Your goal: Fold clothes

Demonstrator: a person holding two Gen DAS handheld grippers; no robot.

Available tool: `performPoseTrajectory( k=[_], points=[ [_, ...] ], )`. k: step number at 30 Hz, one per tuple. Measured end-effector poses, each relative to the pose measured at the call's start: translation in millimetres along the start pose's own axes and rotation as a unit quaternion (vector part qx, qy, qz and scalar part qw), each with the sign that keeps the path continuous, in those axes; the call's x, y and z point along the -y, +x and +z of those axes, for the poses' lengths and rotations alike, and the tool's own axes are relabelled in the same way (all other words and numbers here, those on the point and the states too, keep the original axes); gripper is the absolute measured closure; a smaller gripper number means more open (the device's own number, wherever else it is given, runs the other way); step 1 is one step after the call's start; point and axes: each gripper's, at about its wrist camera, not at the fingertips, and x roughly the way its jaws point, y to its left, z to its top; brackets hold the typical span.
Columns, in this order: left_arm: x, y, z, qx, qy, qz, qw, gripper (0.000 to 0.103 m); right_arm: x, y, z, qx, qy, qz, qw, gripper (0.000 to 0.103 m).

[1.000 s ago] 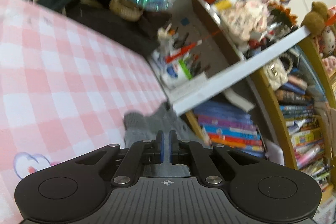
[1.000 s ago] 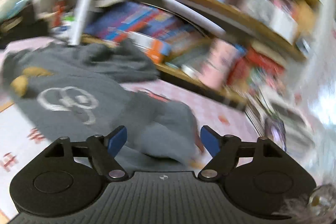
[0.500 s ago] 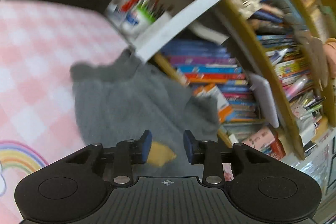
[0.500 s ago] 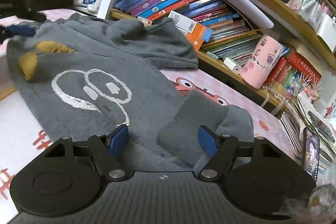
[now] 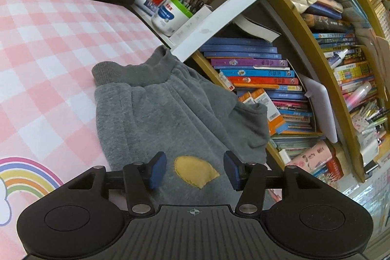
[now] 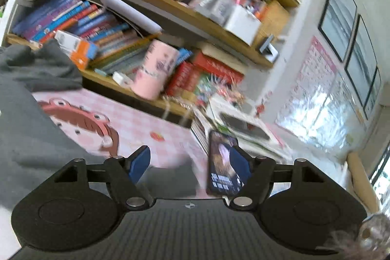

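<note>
The left claw (image 5: 195, 171) is opening, its blue pads (image 5: 158, 169) apart over a yellow patch (image 5: 195, 171) on the grey sweater (image 5: 158, 118), and they do not press the cloth. The sweater lies on the pink checked tabletop (image 5: 48, 40), with its ribbed hem (image 5: 131, 72) toward the bookshelf (image 5: 256, 70). The right claw (image 6: 190, 165) stands wide and holds nothing; a grey fold (image 6: 170, 179) lies just below it. A phone (image 6: 221, 167) stands near its right pad. This view is blurred.

Bookshelves (image 5: 280, 79), pen cup (image 5: 170, 16), phone (image 6: 220, 162)
</note>
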Motion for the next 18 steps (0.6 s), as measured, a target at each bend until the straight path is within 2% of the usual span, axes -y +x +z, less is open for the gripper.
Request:
performPoseTrajectory(
  k=[4,8,10,11,12,14,18],
  points=[
    [2,0,-1,0.002,0.008,0.005,1.0000,0.050,-9,-12,-5,0.010,-0.005,0.029,1.000,0.033],
    [4,0,-2,0.003,0.016,0.008,0.9998,0.050,-35,-24,0,0.020,-0.023,0.099,0.995,0.036],
    [4,1,-2,0.003,0.019,0.009,0.9998,0.050,-45,-20,0,-0.001,-0.024,0.149,0.989,0.046],
    [4,1,-2,0.003,0.019,0.009,0.9998,0.050,-48,-17,-1,-0.017,-0.020,0.169,0.985,0.068],
    [4,1,-2,0.004,0.019,0.009,0.9998,0.050,-49,-13,-2,-0.032,-0.017,0.180,0.983,0.081],
    [2,0,-2,0.007,0.015,0.008,0.9998,0.050,-44,-3,-6,-0.063,-0.006,0.187,0.980,0.083],
    [-1,-4,-1,0.017,0.001,0.007,0.9998,0.050,-18,16,-19,-0.132,0.036,0.166,0.977,0.083]
  ],
)
